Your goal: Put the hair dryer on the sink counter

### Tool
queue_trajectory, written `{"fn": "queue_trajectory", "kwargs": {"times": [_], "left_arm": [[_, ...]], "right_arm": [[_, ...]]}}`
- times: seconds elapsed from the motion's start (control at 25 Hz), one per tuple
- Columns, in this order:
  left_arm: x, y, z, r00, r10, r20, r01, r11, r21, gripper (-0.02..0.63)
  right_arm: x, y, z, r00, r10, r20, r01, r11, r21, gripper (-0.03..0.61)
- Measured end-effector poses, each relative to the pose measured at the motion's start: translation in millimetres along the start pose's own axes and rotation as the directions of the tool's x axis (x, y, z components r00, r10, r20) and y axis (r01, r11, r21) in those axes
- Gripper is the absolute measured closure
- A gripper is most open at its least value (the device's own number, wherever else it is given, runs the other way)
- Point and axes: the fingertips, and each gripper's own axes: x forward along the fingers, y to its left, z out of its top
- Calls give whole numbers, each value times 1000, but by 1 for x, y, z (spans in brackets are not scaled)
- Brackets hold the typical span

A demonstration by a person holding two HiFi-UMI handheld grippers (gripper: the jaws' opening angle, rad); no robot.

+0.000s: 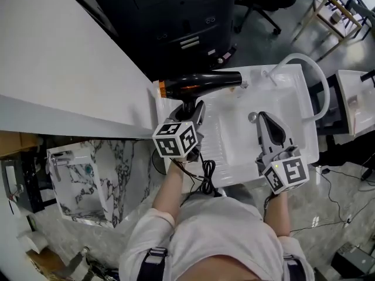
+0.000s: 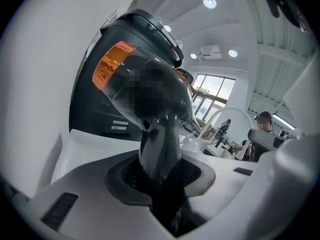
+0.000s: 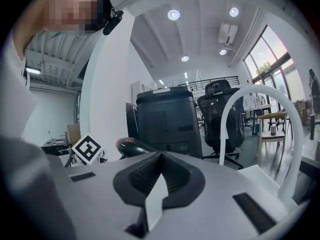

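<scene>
1. Head view: my left tongs (image 1: 193,111) are clamped on the handle of the dryer (image 1: 202,84). My right tongs (image 1: 262,119) are closed on nothing, over the front right of the counter (image 1: 304,127). The dryer sits over the counter's back left corner. Its long axis runs along the back edge, orange end out past the left edge and the other end toward the faucet (image 1: 310,69). Its handle points down toward me into the left tongs. I cannot tell whether it touches the counter.
2. Left gripper view: my left tongs (image 2: 160,169) pinch the handle, and the dryer (image 2: 120,79) rears up above them, so I judge the counter lies below it.
3. Right gripper view: my right tongs (image 3: 157,176) are shut and empty. The dryer (image 3: 131,146) is well to their left, so setting it down falls to the left hand.
</scene>
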Motion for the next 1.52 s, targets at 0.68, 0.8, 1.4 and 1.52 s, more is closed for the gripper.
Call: {"fn": "queue_trajectory", "kwargs": {"times": [0.68,0.8,1.4,1.52], "left_arm": [[62,50,-62,982,71,-177,-75,997,-14,483],[65,57,-69,977,87,-194,-93,995,-22,483],[72,73,-83,964,133,-232,-147,988,-48,483],[73,76,-87,957,153,-247,-167,985,-37,483]], "right_arm": [[11,-19,-26,993,-85,-83,87,996,21,569],[15,-18,-27,993,-82,-86,83,996,17,569],[17,-21,-29,993,-77,-94,78,997,15,569],[16,-21,-29,993,-75,-93,76,997,12,569]]}}
